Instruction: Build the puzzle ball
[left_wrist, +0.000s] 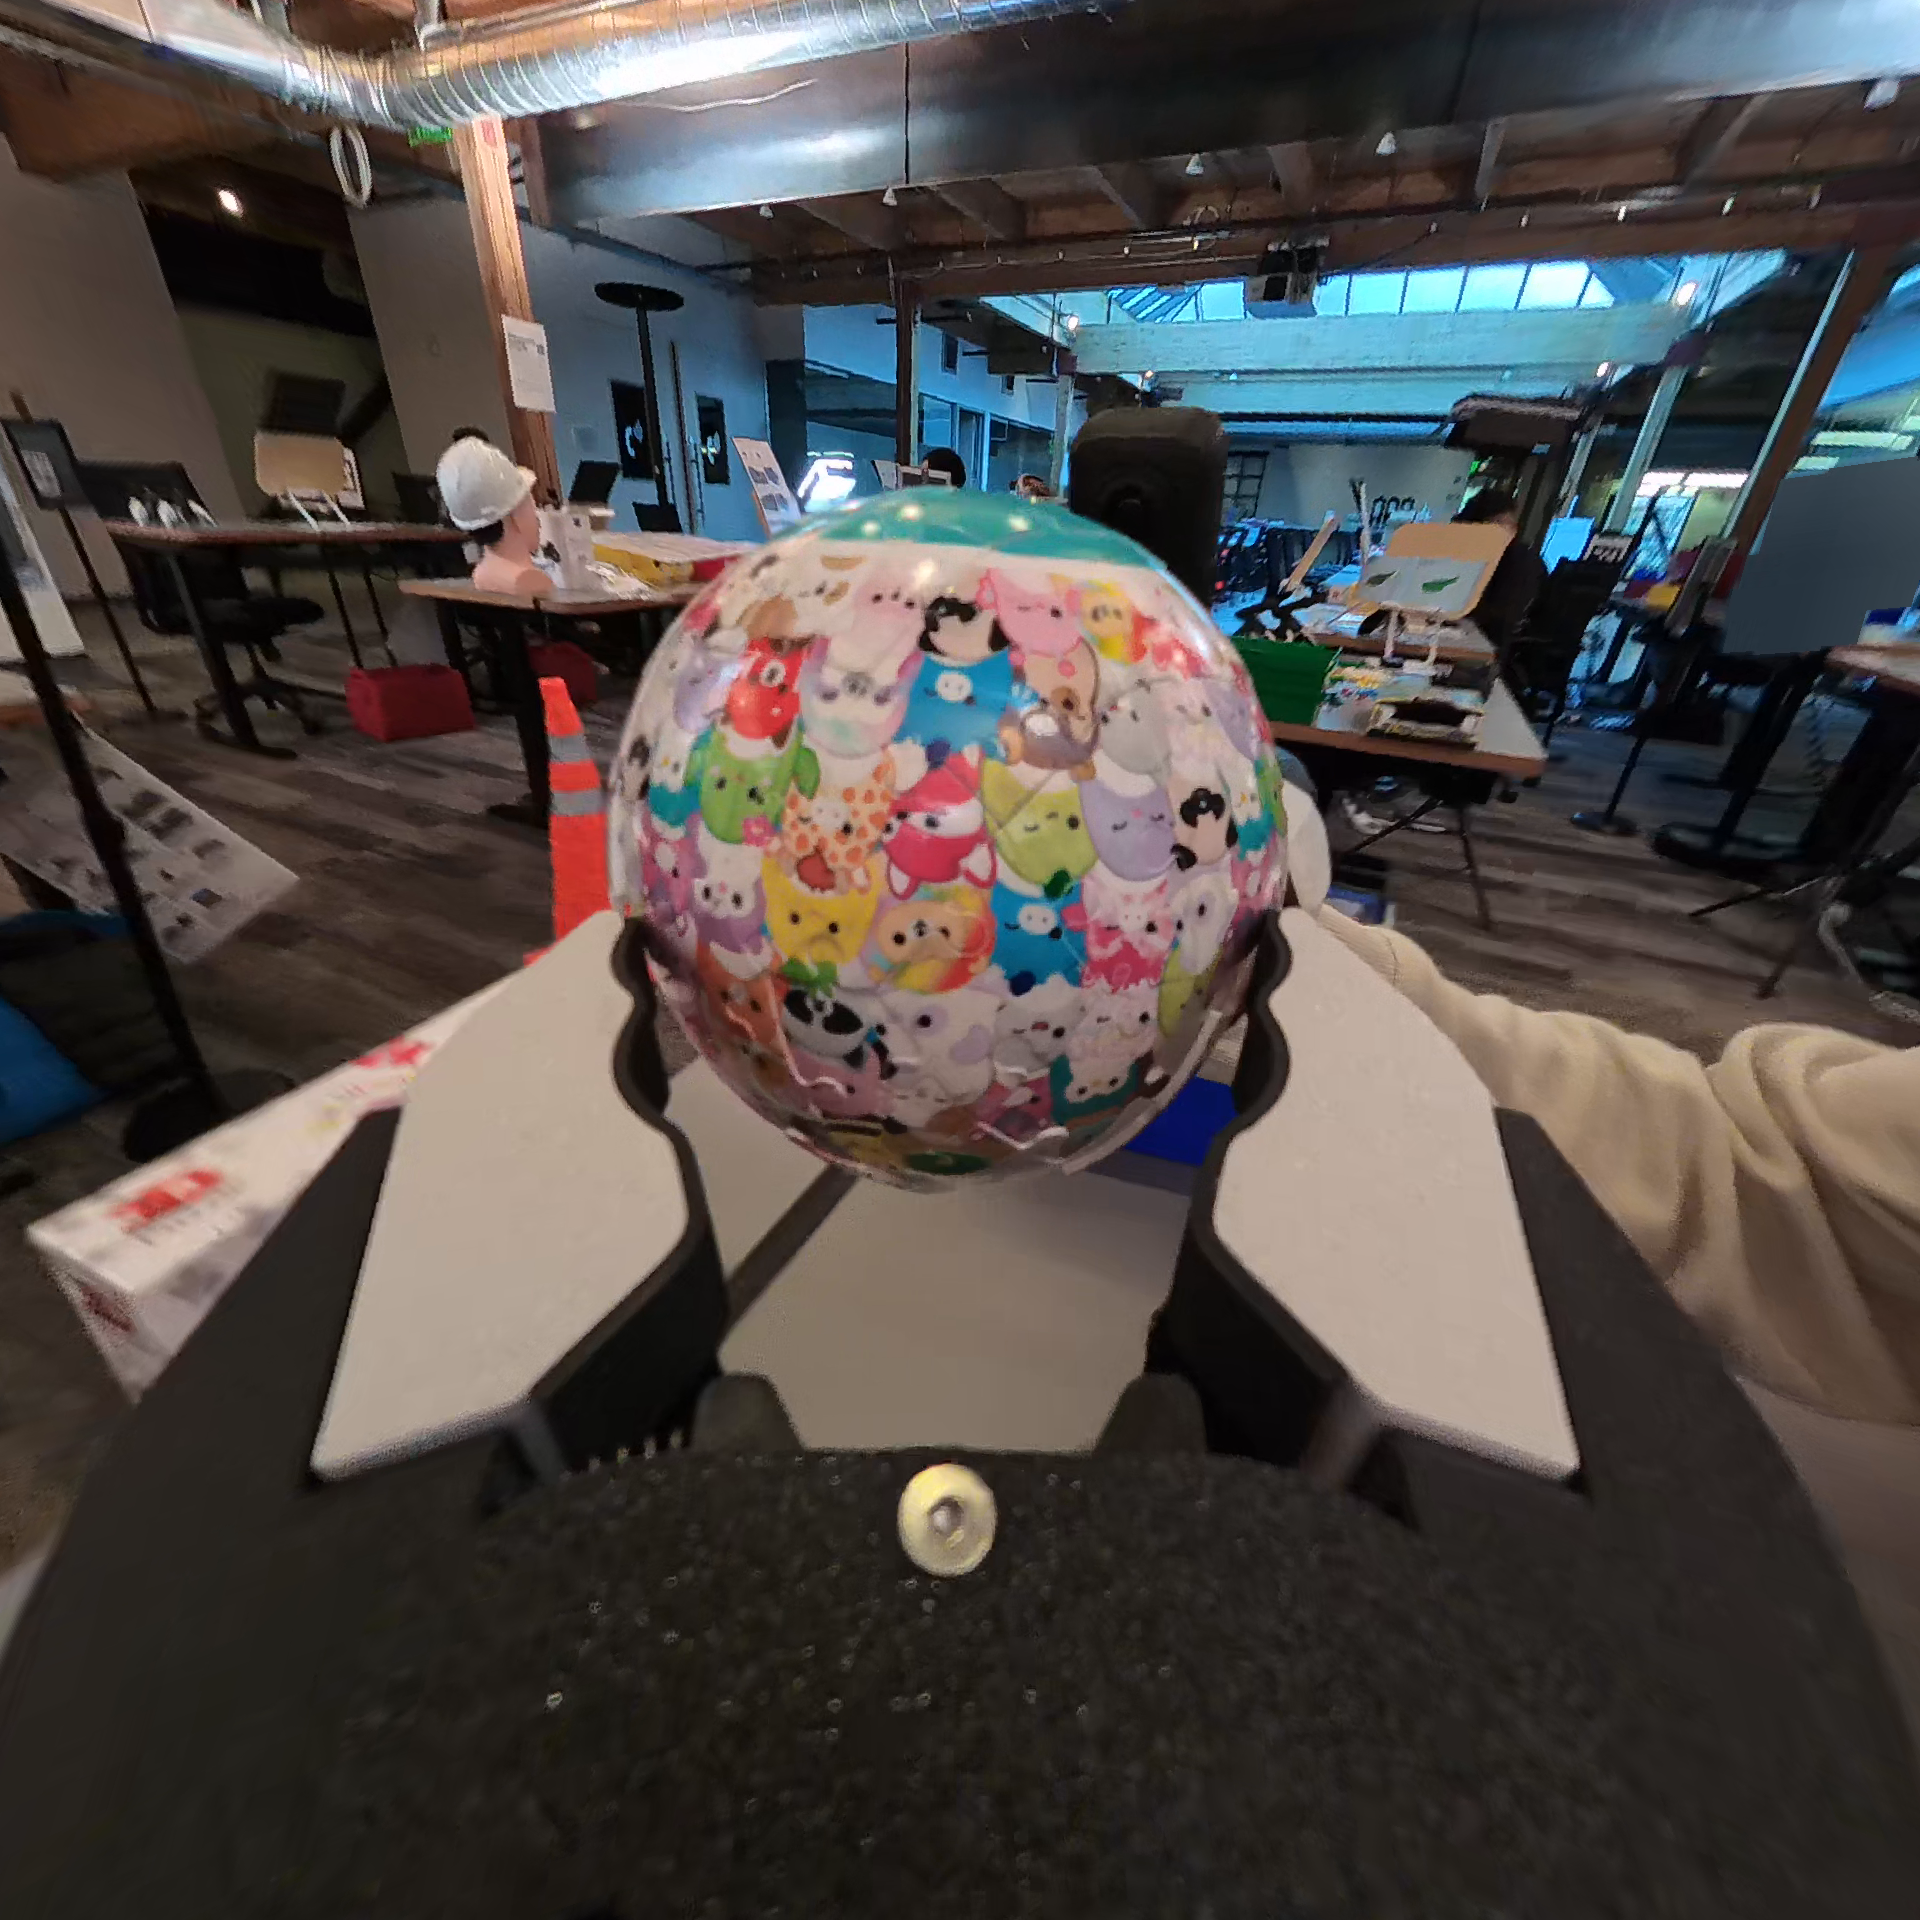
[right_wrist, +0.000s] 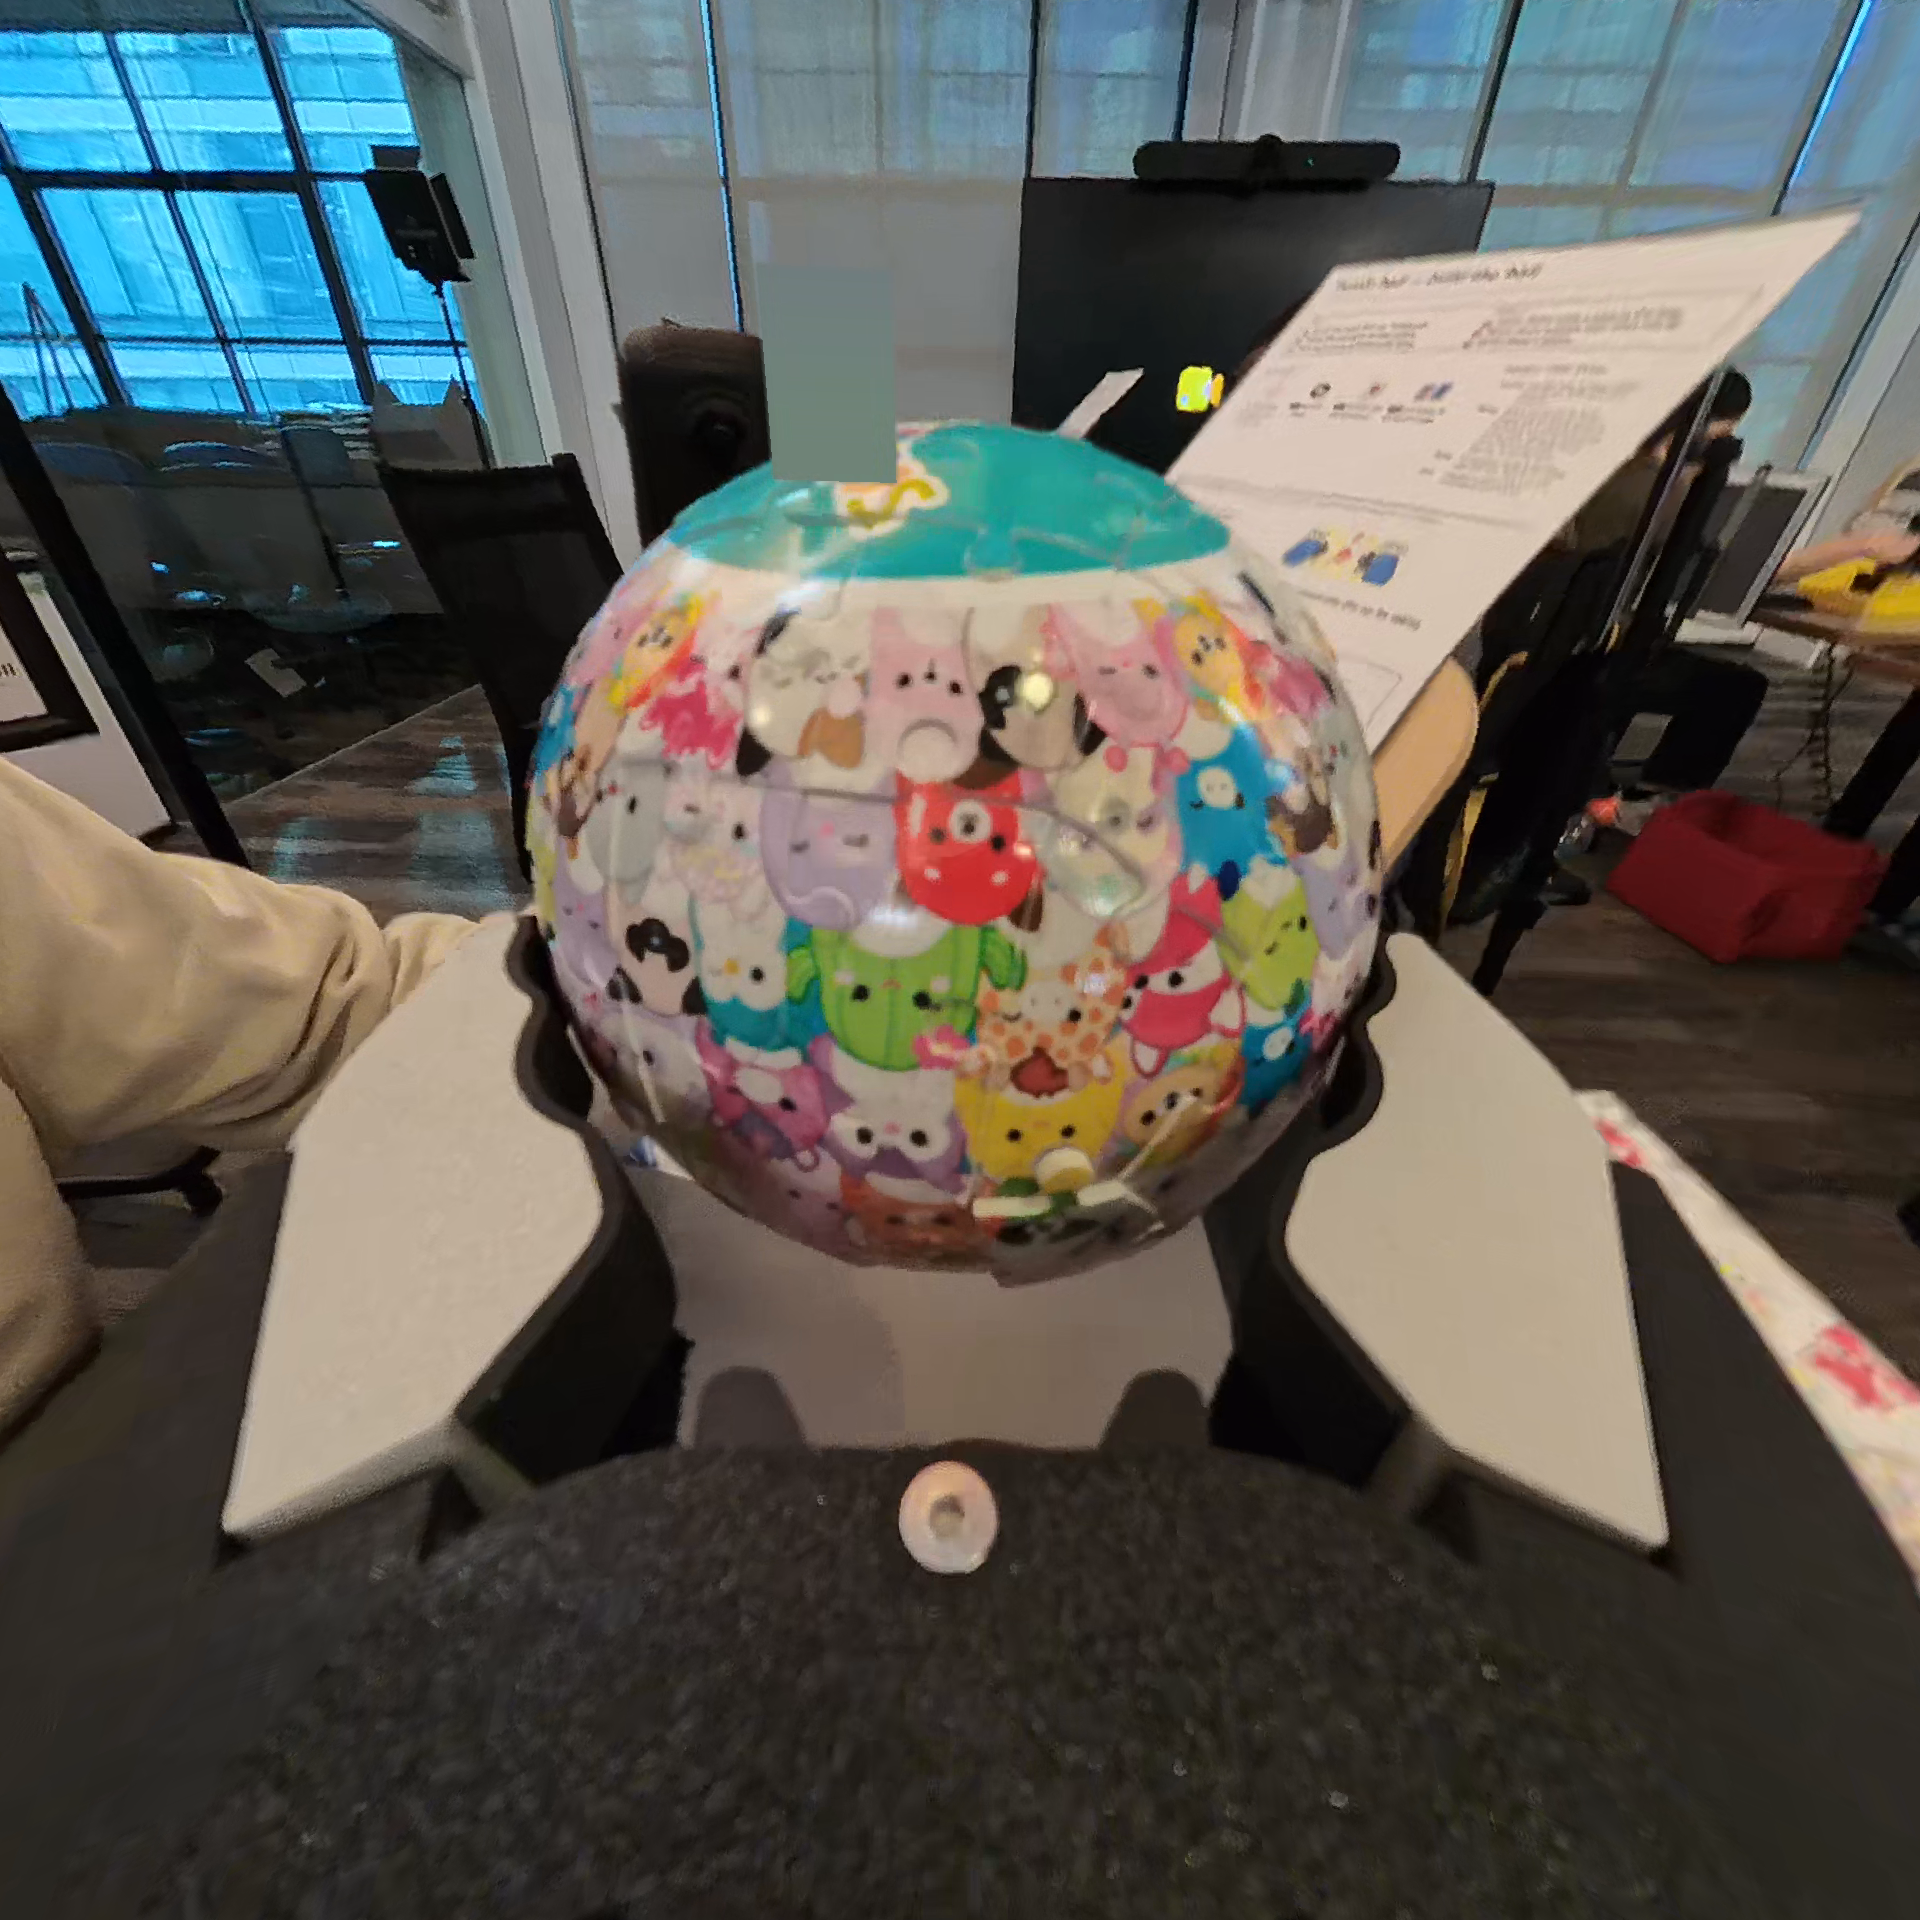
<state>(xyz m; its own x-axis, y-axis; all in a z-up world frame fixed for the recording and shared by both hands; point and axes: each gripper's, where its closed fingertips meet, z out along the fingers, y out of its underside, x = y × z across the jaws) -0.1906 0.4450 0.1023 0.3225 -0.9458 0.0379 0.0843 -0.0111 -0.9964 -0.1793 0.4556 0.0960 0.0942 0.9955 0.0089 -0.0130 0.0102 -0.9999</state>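
The puzzle ball (left_wrist: 945, 831) is a glossy sphere covered in colourful cartoon animals, with a teal cap on top. It is held up above a white table. My left gripper (left_wrist: 951, 956) is shut on it, with its black fingers (left_wrist: 636, 997) pressing the ball's lower left and right sides. My right gripper (right_wrist: 951, 987) is also shut on the ball (right_wrist: 956, 852), clasping it from the opposite side with its fingers (right_wrist: 540, 1018) on both flanks. Each view shows the other gripper's black body behind the ball, in the left wrist view (left_wrist: 1148, 488) and in the right wrist view (right_wrist: 691, 416).
A white table (left_wrist: 935, 1299) lies below the ball. A white box with red print (left_wrist: 208, 1195) sits at its left edge, and a blue item (left_wrist: 1184, 1127) lies under the ball. An instruction sheet on a stand (right_wrist: 1507, 436) leans behind. A cream sleeve (left_wrist: 1662, 1143) reaches in. An orange cone (left_wrist: 571, 800) stands on the floor.
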